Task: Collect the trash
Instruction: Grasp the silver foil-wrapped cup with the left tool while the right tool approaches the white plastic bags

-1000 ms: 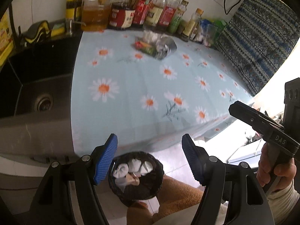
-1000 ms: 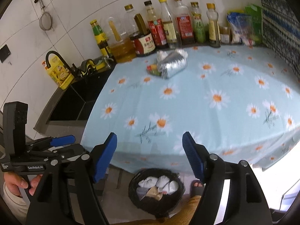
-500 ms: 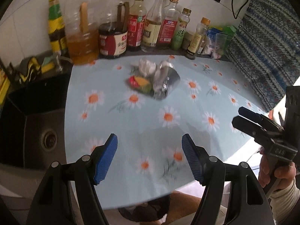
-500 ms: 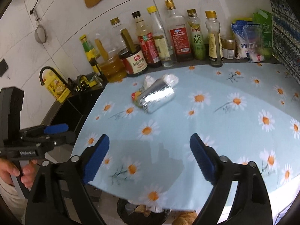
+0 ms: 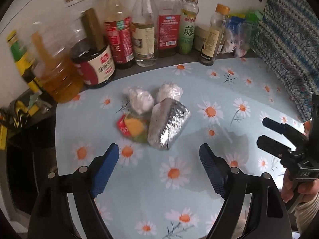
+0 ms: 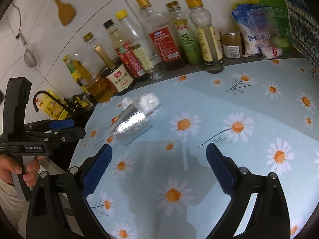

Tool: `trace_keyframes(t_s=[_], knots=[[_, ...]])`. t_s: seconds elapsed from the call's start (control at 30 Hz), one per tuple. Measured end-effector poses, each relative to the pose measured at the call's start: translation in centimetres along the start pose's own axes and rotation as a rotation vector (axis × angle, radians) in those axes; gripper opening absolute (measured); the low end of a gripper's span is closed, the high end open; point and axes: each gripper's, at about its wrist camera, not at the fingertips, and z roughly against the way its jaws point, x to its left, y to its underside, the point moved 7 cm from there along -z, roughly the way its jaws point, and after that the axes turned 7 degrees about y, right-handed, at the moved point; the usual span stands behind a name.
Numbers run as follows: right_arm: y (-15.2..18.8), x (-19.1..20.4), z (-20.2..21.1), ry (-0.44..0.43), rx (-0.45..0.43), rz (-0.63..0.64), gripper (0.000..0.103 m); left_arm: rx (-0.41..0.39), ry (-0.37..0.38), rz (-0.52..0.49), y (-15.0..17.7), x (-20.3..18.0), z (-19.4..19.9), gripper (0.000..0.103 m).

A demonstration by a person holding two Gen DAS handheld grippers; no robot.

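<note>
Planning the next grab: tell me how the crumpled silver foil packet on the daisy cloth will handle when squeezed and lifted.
The crumpled silver foil packet looks thin and creased, so it will probably crush rather than resist. It seems light for its bulk. Its shiny skin may slip on the pads, and it lies against the red-and-yellow wrapper, which might drag along.

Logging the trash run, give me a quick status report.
Left gripper and right gripper open, fingers just widened, nothing between them. Crumpled silver foil wrapper lies untouched on daisy tablecloth. Path clear.
</note>
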Motion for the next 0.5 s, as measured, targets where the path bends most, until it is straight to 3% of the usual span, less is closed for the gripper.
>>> trace_keyframes(t_s=[0.5], knots=[[-2.1,-3.4,-3.4,-0.052,0.059,0.007,0.095,0.189,-0.081,-0.081,-1.8,-0.3,-8.1,0.08]])
